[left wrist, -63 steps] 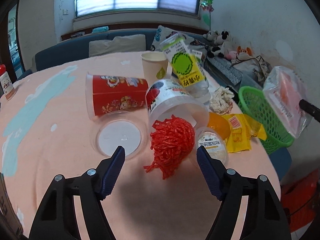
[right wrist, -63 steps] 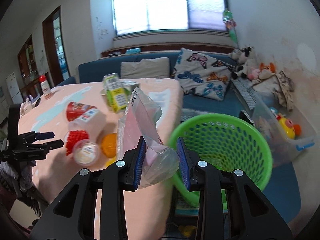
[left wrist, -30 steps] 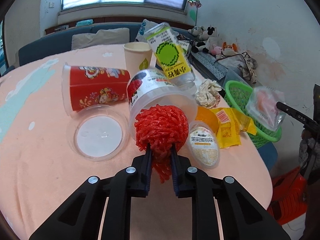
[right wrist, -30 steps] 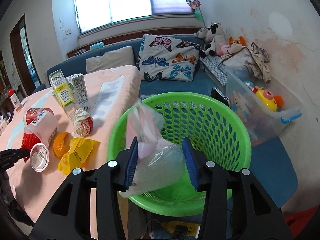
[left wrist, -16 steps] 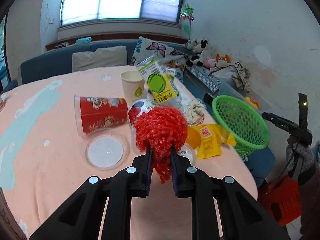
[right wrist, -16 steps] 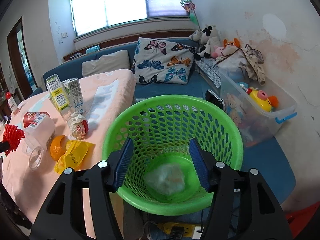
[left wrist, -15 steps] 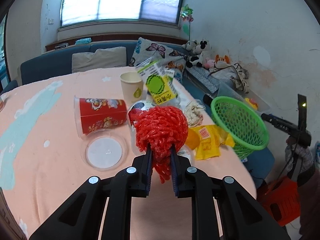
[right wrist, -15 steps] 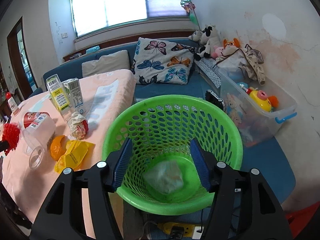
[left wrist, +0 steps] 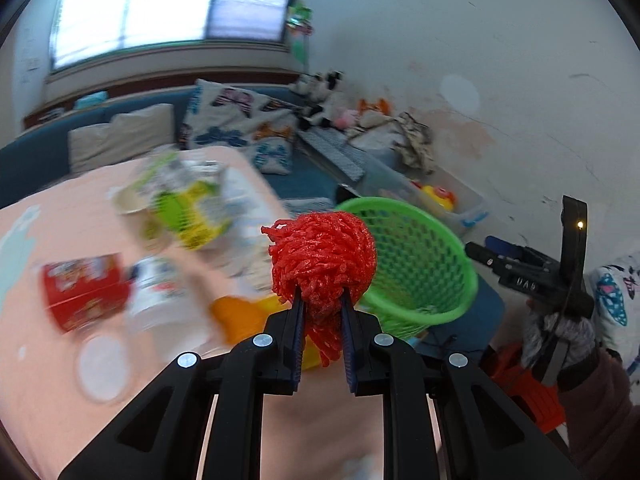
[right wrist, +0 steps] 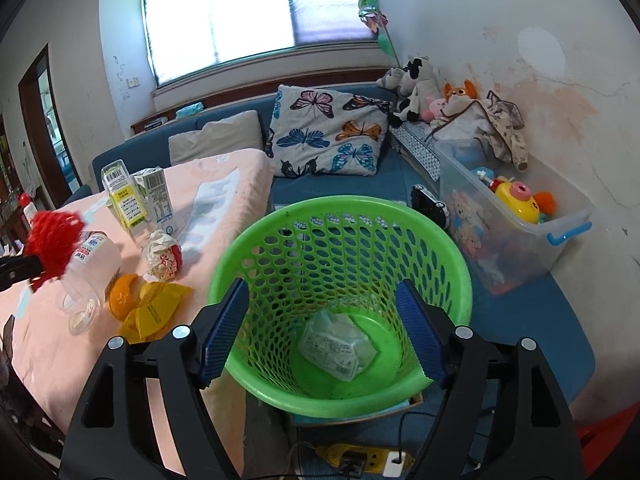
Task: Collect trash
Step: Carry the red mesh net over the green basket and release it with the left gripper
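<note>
Left tool (left wrist: 321, 312): I am clamping it on the red mesh ball (left wrist: 324, 259), held in the air over the worktop (left wrist: 60, 380) edge, short of the green basket (left wrist: 424, 312). Ball is looking light, soft, springy; I am pinching its lower tuft, which should hold. Right tool (right wrist: 320, 330): I am holding it spread wide, empty, above the basket. Change: half a second ago the ball was hanging over the cups; the plastic bag (right wrist: 338, 346) is lying settled in the basket bottom.

No print on the cartons (right wrist: 138, 200) is legible.
</note>
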### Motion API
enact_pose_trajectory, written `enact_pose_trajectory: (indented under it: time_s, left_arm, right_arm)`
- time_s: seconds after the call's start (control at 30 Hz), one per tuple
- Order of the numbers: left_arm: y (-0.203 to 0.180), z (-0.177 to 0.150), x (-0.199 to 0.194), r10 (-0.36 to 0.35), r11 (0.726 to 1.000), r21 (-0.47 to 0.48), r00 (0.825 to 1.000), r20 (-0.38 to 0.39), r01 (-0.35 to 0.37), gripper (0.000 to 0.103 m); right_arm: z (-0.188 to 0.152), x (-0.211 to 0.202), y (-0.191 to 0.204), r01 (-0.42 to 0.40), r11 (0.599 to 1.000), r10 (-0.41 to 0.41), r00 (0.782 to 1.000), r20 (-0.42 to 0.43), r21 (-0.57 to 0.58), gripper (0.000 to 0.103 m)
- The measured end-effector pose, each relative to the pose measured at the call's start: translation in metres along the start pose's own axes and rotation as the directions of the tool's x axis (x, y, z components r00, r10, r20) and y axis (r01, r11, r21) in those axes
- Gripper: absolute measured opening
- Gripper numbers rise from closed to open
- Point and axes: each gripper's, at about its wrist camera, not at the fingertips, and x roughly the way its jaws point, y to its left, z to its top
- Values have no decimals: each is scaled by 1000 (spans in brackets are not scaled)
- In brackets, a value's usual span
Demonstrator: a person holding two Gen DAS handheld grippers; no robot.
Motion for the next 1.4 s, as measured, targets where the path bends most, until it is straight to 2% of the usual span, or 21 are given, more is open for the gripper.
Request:
enact_pose_trajectory:
  time_s: [0.27,0.5,0.57,0.67,0.8,1.0,1.2,1.4]
  left_arm:
    - [-45,27,79,-78,995,58,992,-96,84,17]
    - [-71,37,122,-108,991,65,983,-151,119,23]
    - [-75,38,130,-120,989,63,979,-164,131,27]
    - [-78,37,139,-116,990,56,978,-173,128,49]
    - [-77,34,139,-110,991,57,979,-175,121,62]
    - [-66,35,119,-62,996,55,988,-142,71,63]
    - [-41,35,81,31,999,43,996,-87,-28,64]
    - [4,33,46,148,989,-15,987,-56,-149,71]
  right_arm:
    - [-5,-9,-15,10,1000,-10,1000,-1,12,78]
    - [-11,-17,-29,23,999,-23,1000,0,30,78]
    - [-12,-18,-32,25,999,-25,1000,0,37,79]
    - [-13,-19,-34,26,999,-26,1000,-3,43,79]
    - [-12,-17,-35,22,999,-22,1000,-6,46,79]
    - [-9,-17,-27,3,999,-3,1000,-3,36,79]
    - [-5,-16,-6,-42,999,42,999,9,9,84]
    - [-1,-13,19,-95,995,95,995,14,-17,88]
